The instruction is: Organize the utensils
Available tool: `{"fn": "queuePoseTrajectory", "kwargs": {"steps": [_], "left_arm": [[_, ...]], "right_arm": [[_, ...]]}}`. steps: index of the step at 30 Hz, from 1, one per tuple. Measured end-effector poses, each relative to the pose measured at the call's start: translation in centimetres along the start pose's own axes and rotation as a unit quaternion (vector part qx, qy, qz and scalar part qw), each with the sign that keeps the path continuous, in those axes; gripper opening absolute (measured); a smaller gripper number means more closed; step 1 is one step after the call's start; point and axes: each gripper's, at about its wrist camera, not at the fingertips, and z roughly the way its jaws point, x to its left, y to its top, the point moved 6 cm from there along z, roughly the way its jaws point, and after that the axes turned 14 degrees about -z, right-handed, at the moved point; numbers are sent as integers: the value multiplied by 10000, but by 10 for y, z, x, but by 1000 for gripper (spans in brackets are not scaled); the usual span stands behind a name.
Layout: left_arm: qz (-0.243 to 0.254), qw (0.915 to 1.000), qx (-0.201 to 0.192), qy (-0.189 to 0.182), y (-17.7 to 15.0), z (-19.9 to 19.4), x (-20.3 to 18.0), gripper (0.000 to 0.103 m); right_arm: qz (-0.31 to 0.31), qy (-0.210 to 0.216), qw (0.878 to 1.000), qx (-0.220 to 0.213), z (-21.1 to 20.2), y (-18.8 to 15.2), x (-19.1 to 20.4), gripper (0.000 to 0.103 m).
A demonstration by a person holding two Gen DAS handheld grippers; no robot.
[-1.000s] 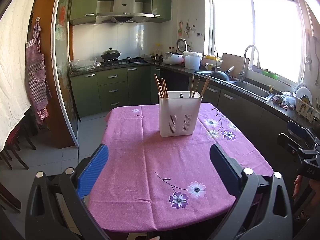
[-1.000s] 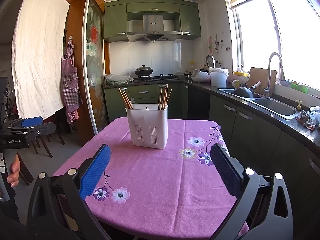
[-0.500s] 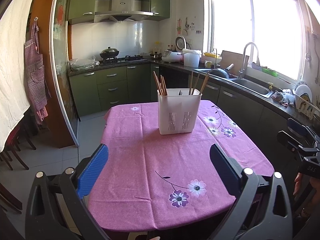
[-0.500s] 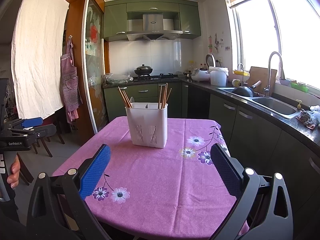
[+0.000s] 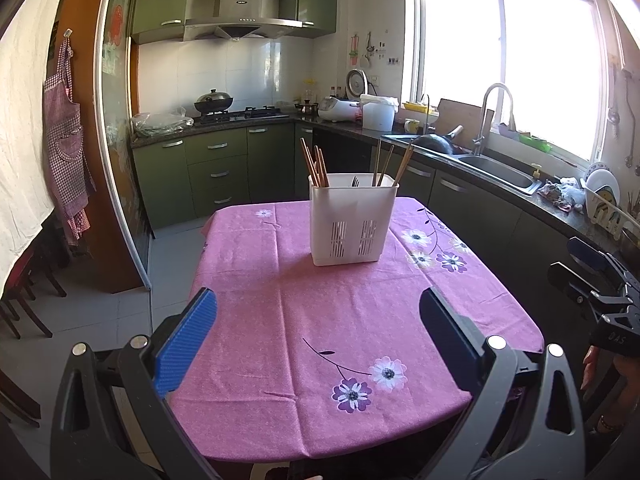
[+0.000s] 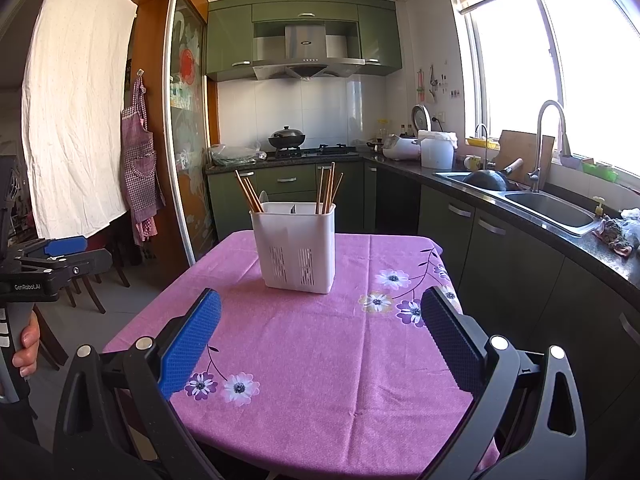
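Kitchen, green cabinets, bright window on the right over the sink (image 5: 508, 178). Table (image 5: 280, 320) under a pink flowered cloth, bare apart from one item.

Caddy (image 5: 353, 219): white plastic, slotted at the base, upright near the table's far end, compartments inside. Left chopsticks (image 5: 314, 162) lean left in one end compartment; right chopsticks (image 5: 390, 162) stand and lean right at the other end. Fork tines (image 5: 354, 181) just show in the middle. From the right wrist view a spoon (image 6: 263, 199) tip peeks up by the left bunch. Exact dividers hidden by the wall.

No loose utensil on the cloth in either view. My judgement: either the sort is near done, or the chopsticks split between two ends are what needs merging.

My left gripper (image 5: 318, 338): jaws spread wide, nothing between them, low over the near table edge. My right gripper (image 6: 320, 334): same, wide apart, empty, well short of the caddy. Each device shows at the other's frame edge, held by a hand (image 6: 26, 344).

Risks from here:
- Caddy looks light and tall; a sideways pull on a leaning chopstick could tip it or drag it along the cloth.
- Thin, smooth sticks could pivot or slip between the pads if pinched near the tip.
- Grabbing a bunch could lift neighbours too, spilling them.
- Cloth has a fold line; pushing the caddy could bunch it.
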Motion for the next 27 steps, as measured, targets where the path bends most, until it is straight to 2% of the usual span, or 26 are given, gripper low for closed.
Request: {"fn": "queuePoseTrajectory", "kwargs": {"steps": [8, 13, 20, 27], "left_arm": [[41, 9999, -103, 31, 0, 4, 0, 96], [-24, 9994, -115, -324, 1, 3, -1, 94], [13, 9999, 7, 108, -1, 15, 7, 96], [107, 9993, 198, 306, -7, 29, 9, 96]], "right_arm": [[8, 13, 10000, 49, 4, -2, 1, 98], [7, 11, 10000, 67, 5, -2, 1, 98], [41, 25, 9999, 100, 9, -4, 0, 98], [54, 45, 9999, 154, 14, -7, 0, 98]]}}
